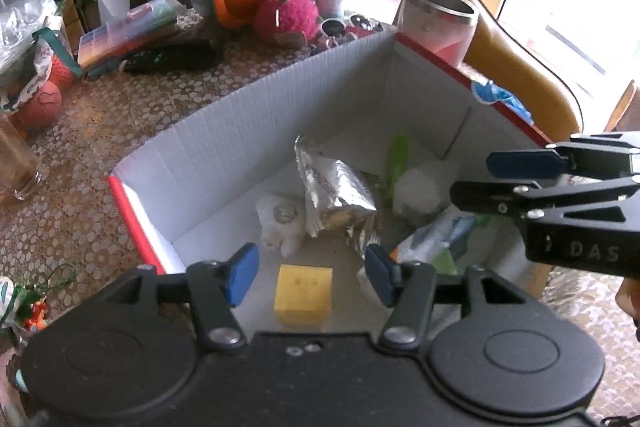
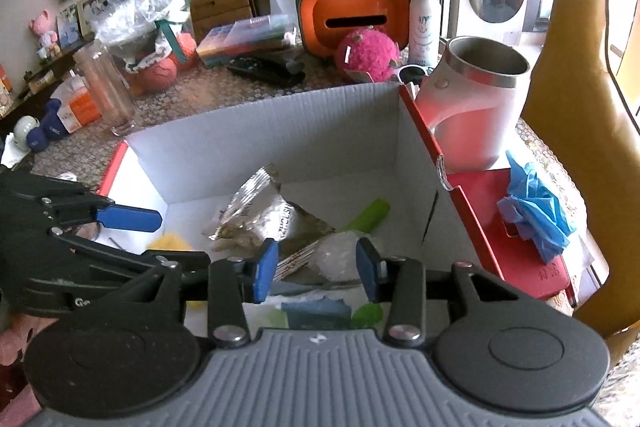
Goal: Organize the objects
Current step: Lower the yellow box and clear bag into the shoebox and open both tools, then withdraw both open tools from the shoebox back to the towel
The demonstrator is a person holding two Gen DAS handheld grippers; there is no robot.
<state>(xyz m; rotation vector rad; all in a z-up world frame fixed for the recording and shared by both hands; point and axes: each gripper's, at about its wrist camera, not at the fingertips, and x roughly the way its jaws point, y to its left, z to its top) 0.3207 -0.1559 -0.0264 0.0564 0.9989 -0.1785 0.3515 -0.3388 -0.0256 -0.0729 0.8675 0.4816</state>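
Left wrist view: hovering over the near end of the open cardboard box [image 1: 224, 131], with the left gripper [image 1: 310, 279] standing apart and clamping nothing. Lying directly below and between the blue pads, on the box floor, the yellow block [image 1: 303, 294], squarish, with no marked long axis. Resting farther in, the foil packet [image 1: 336, 195], long axis running near-to-far and leaning left at its far end. Entering from the right edge, the right gripper [image 1: 480, 175], fingers a little apart and empty, pointing left over the box's right side. Right wrist view: hanging over the near right part of the box, pads apart, nothing between them; showing beyond the gap, the foil packet [image 2: 256, 215] and a pale crinkled bag [image 2: 340, 255], with the green item [image 2: 370, 215] lying diagonally toward the far right corner. Judging by position, placing the left hand nearer the yellow block and the right hand nearer the crinkled bag; waiting outside on the right, the blue glove [image 2: 536, 207] on the red lid [image 2: 480, 211].
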